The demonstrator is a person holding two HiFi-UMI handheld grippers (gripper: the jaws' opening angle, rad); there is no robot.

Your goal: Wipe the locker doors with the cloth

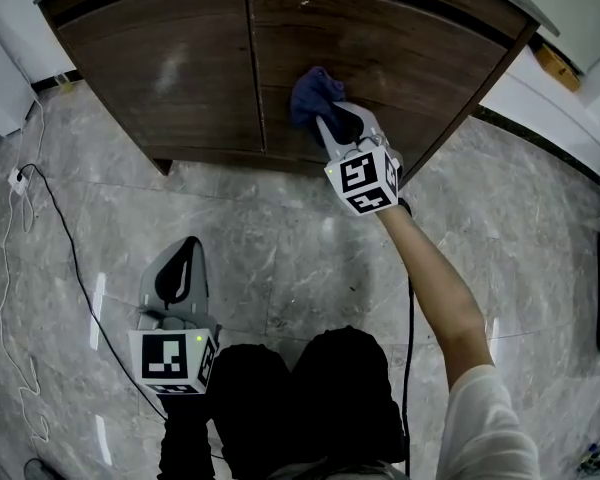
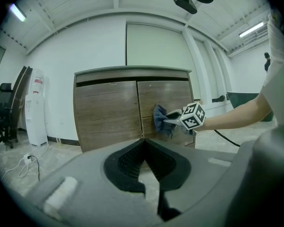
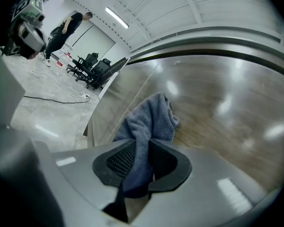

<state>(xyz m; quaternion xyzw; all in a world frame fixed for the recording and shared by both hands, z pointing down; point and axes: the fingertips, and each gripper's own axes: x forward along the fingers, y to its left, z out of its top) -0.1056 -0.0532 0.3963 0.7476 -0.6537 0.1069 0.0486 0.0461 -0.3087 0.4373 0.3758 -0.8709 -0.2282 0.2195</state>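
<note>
The person stands facing the dark brown wood-grain locker (image 1: 170, 68) and reaches the right gripper (image 1: 330, 118) out at arm's length to its right-hand door (image 1: 430, 58). The jaws are clamped on a crumpled blue-grey terry cloth (image 1: 313, 93). One end of the cloth is pinched between the pads, so the loose bunch sticks out ahead of the gripper. That way soft fabric meets the wood rather than hard plastic. The bunch sits against the upper part of that door, near the seam with the left-hand door (image 1: 180, 98), which looks like a wiping stroke in progress. The left gripper (image 1: 185, 253) has no job here. It hangs low in front of the locker, over the grey marbled floor (image 1: 280, 238) and well back from the doors, with its jaws closed together on nothing. I'd guess it is parked there simply to stay out of the wiping arm's way.
</note>
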